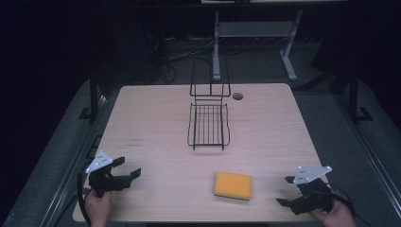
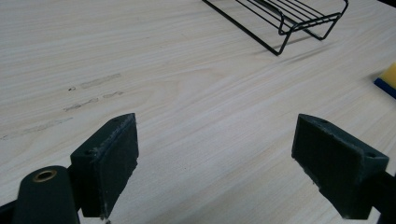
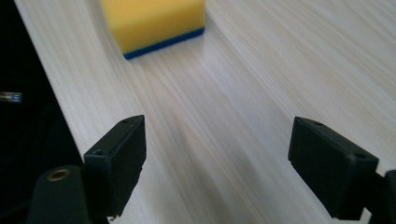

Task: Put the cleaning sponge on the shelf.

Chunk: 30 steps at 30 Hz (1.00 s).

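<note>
A yellow sponge [image 1: 232, 185] with a blue underside lies flat near the table's front edge, right of centre. A black wire rack [image 1: 208, 124] stands at the middle of the table, its tall back toward the far side. My left gripper [image 1: 127, 168] rests open at the front left corner, nothing between its jaws; the rack [image 2: 289, 16] shows far ahead of it and a corner of the sponge [image 2: 387, 79] at the right edge. My right gripper [image 1: 285, 191] is open at the front right, apart from the sponge [image 3: 152, 21], which lies ahead and to the left of it.
The light wooden table [image 1: 156, 123] has a round cable hole [image 1: 237, 96] behind the rack. Dark floor, cables and a white desk frame [image 1: 255, 33] lie beyond the far edge. The table's front edge [image 3: 56, 107] runs close beside the right gripper.
</note>
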Tool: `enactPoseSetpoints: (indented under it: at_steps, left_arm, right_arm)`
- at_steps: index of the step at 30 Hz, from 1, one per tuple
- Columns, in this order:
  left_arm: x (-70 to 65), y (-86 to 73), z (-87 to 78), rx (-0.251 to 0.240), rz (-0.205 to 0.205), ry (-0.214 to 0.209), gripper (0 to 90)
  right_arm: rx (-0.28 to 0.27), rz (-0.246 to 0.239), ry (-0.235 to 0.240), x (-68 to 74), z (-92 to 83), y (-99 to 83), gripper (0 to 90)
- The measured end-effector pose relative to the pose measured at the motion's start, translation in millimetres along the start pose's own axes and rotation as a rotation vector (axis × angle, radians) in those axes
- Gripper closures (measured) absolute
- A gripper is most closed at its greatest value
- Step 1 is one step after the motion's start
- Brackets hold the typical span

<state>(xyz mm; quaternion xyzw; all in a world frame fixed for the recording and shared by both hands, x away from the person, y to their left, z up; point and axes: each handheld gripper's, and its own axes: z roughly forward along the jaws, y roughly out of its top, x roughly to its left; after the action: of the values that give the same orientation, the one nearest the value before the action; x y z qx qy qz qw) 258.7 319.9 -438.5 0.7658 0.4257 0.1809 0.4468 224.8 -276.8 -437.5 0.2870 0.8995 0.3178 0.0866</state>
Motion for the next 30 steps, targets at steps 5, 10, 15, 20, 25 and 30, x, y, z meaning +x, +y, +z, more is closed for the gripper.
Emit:
enactPoseSetpoints:
  at_steps: [5,10,15,20,25,30]
  left_arm:
    - [-1.1,-0.5,-0.5,-0.014,-0.011,0.0,14.0]
    - [0.0,-1.3,-4.5,-0.019,-0.007,0.001,14.0]
    - [2.6,-2.1,-3.9,-0.022,-0.018,0.001,14.0]
    - [1.7,-1.2,-3.1,-0.018,-0.009,0.001,14.0]
    - [1.4,-1.2,-3.1,-0.017,-0.006,-0.001,14.0]
    - [1.9,-1.3,-4.1,-0.019,-0.01,0.001,14.0]
  right_arm:
    - [0.002,-0.043,0.023,3.7,1.4,11.7,18.2]
    - [0.006,-0.073,0.036,10.3,4.8,22.7,17.0]
    - [0.005,-0.098,0.063,16.1,10.0,33.2,16.5]
    - [0.015,-0.111,0.071,17.7,11.8,39.7,16.4]
    - [0.023,-0.135,0.076,19.0,10.7,48.3,16.3]
    - [0.029,-0.166,0.082,21.9,13.0,57.5,16.1]
